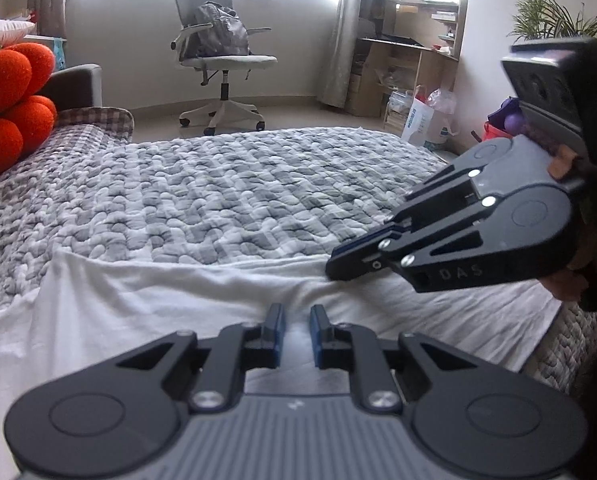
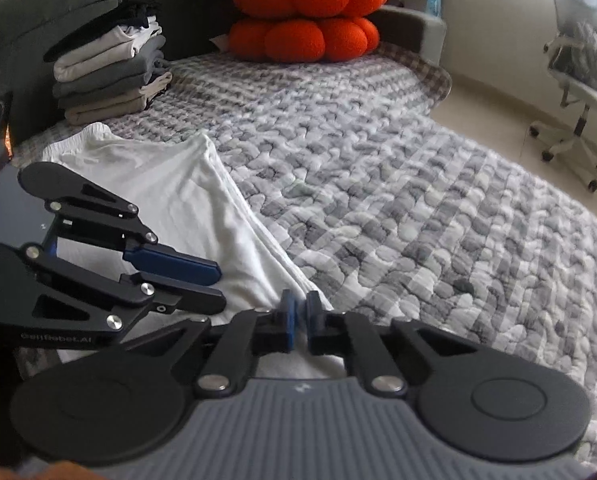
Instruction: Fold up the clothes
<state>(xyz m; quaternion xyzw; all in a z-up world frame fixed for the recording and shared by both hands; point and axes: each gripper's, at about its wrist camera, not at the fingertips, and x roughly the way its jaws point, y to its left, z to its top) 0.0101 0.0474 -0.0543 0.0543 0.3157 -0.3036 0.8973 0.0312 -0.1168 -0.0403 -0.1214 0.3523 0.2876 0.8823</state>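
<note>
Two grippers worked at a white garment [image 2: 170, 196] spread on the quilted, pebbly grey bedspread [image 2: 378, 184]; its near part was hidden under them. Soft, smooth cloth ran toward a folded stack [image 2: 110, 72]. The right gripper [image 2: 300, 306] had its jaws clenched on the garment's bunched edge. The left gripper [image 1: 295, 320] stood over the garment, jaws slightly parted; any grip was unclear.

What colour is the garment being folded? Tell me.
White, plain; the garment shows best in the right wrist view.
</note>
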